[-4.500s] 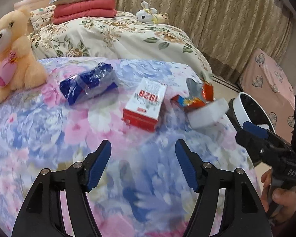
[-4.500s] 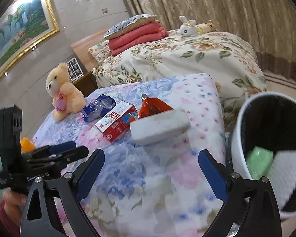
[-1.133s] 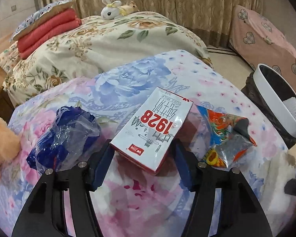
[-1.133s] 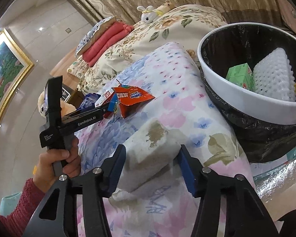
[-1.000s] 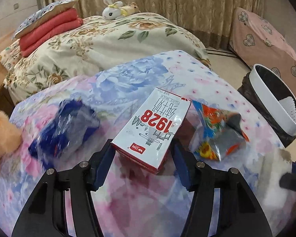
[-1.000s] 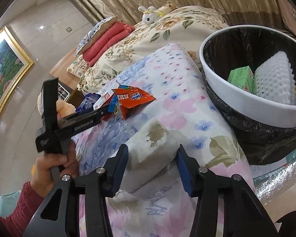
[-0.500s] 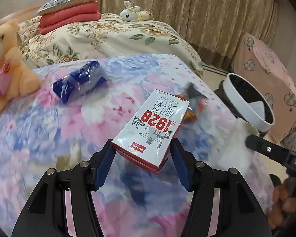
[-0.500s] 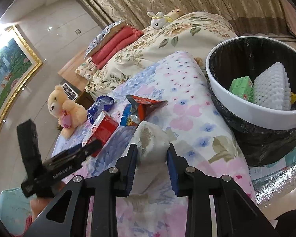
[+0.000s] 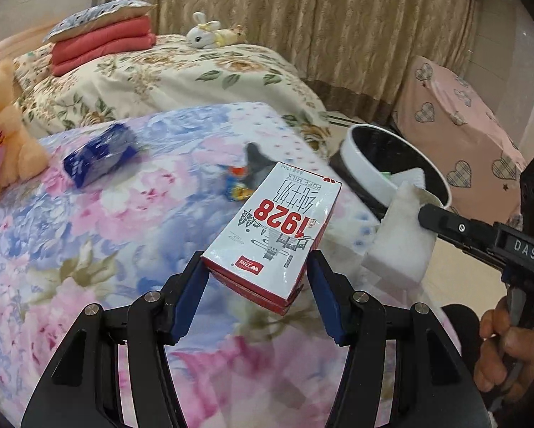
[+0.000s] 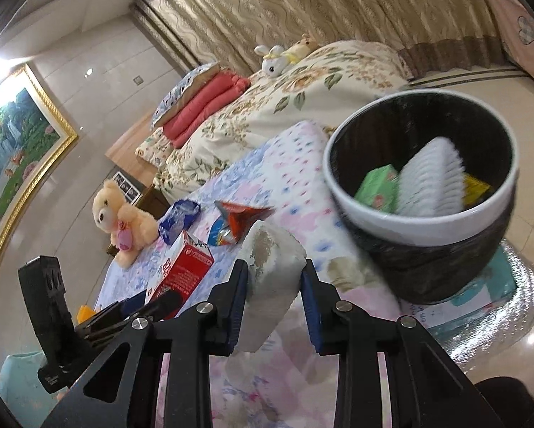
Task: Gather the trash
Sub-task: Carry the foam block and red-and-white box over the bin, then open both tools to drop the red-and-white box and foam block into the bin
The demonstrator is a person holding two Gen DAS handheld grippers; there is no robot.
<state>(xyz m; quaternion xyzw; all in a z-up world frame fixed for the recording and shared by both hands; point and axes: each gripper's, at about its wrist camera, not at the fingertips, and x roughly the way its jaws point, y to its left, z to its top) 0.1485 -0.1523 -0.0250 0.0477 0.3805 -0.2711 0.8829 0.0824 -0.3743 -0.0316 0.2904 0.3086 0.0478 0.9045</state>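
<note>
Two tools carry trash: the right tool [image 10: 273,294] pinches the white foam block [image 10: 272,260] nearer the bin [image 10: 423,214]; the left tool [image 9: 255,294] clamps the milk carton [image 9: 277,232], long axis pointing forward.

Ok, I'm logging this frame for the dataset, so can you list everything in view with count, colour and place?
milk carton: 1, white and red, held off the bed in the left gripper
foam block: 1, white, stained, in the right gripper
snack wrapper: 1, orange-red, on the floral bedspread
blue packet: 1, blue, on the bedspread near the teddy
trash bin: 1, white rim, black liner, beside the bed; holds a green box, white foam netting, something yellow
teddy bear: 1, peach, on the bedspread's far edge
folded blankets: red stack under a patterned pillow, far bed
plush rabbit: 1, white, far bed
painting: 1, gold frame, wall
left gripper: black, blue fingers
right gripper: black, blue fingers
</note>
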